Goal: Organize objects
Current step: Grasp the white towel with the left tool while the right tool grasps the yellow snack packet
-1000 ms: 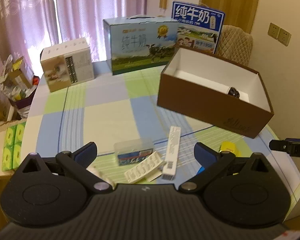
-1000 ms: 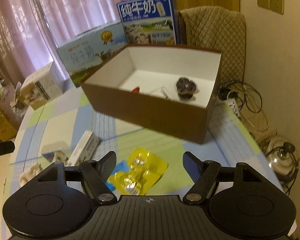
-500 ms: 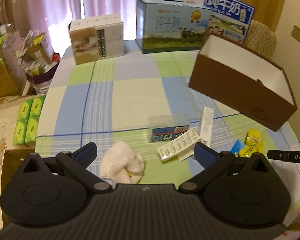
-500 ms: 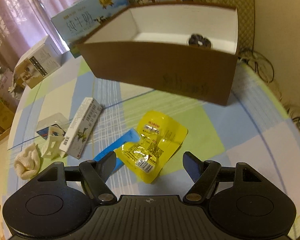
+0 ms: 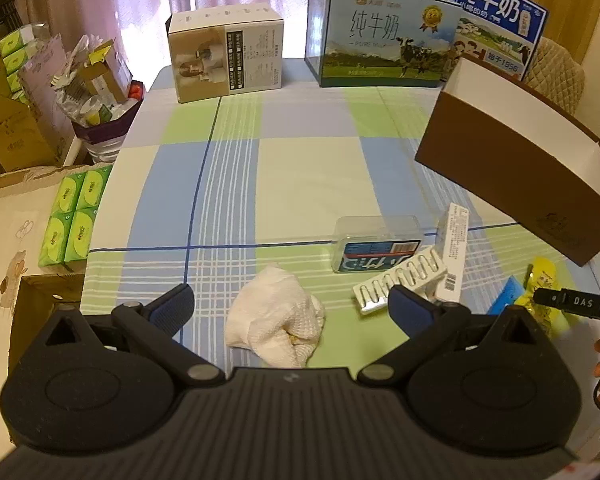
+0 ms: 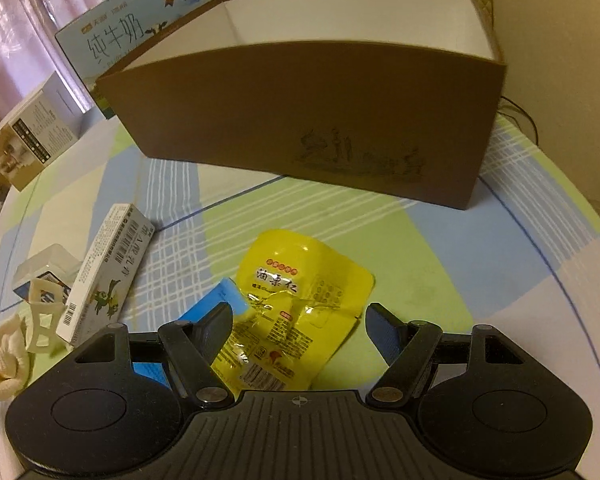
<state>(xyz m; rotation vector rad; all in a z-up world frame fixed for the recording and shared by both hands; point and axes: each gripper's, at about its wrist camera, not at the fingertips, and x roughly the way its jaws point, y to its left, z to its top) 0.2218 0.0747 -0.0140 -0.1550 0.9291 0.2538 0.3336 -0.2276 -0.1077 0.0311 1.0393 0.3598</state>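
Note:
My left gripper is open and empty, with a crumpled white cloth lying on the table between its fingers. Right of the cloth lie a white blister strip, a clear plastic case and a slim white carton. My right gripper is open, low over a yellow snack packet that lies partly on a blue sachet. The slim white carton lies to its left. The brown open box stands just beyond; it also shows in the left wrist view.
Two milk cartons and a beige product box stand at the table's far edge. Green tissue packs and cluttered cardboard boxes sit on the floor at left. The table's near right edge curves close by.
The left gripper has pulled back and swung left, bringing the white cloth between its fingers. The right gripper has dropped down and forward, close over the yellow packet. Both stay open.

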